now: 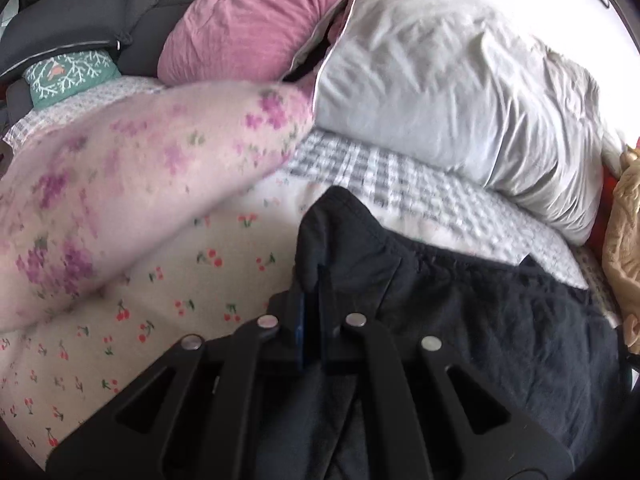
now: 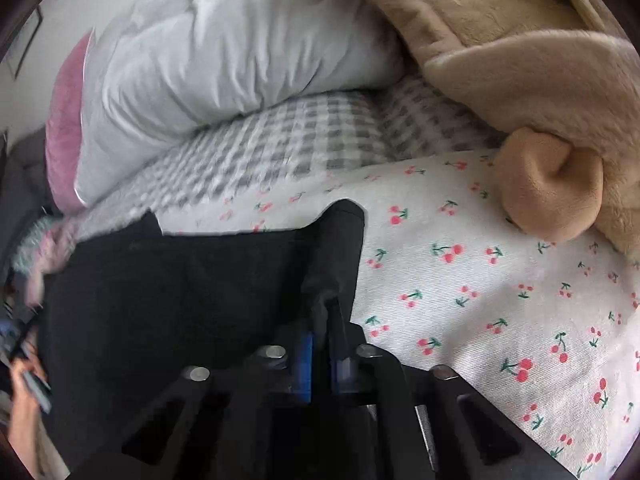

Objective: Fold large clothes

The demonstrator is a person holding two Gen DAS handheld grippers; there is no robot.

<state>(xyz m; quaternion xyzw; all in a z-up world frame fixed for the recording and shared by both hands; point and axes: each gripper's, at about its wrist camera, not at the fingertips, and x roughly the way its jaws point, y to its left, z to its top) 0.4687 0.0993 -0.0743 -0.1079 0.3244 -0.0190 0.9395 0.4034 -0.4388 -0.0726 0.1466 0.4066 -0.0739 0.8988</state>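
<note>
**Black garment pinched at both ends on the cherry sheet**

The garment [image 1: 500, 312] is black, soft and matte, with faint creases and a stitched seam along one edge. In the left wrist view it spreads from the tongs toward the grey pillow [image 1: 460, 92], rumpled, with a raised fold peaking right at the fingertips. In the right wrist view it [image 2: 180, 300] looks flatter, its far edge running nearly straight across the cherry sheet [image 2: 480, 280].

The left gripper [image 1: 316, 276] is closed almost fully, its fingers pressed together on a bunched fold of the garment, which rises over and past the tips. The right gripper [image 2: 334, 300] is likewise nearly closed, clamping a corner of the garment; cloth drapes over the tips and hides them.

Relative to the grey pillow: the garment lies on the near side of it, on the sheet, just short of the checked blanket [image 1: 400, 184] tucked under the pillow. A pink pillow [image 1: 248, 16] sits behind it, a floral cloth [image 1: 132, 184] to its left, and a beige plush [image 2: 540, 92] to its right.
</note>
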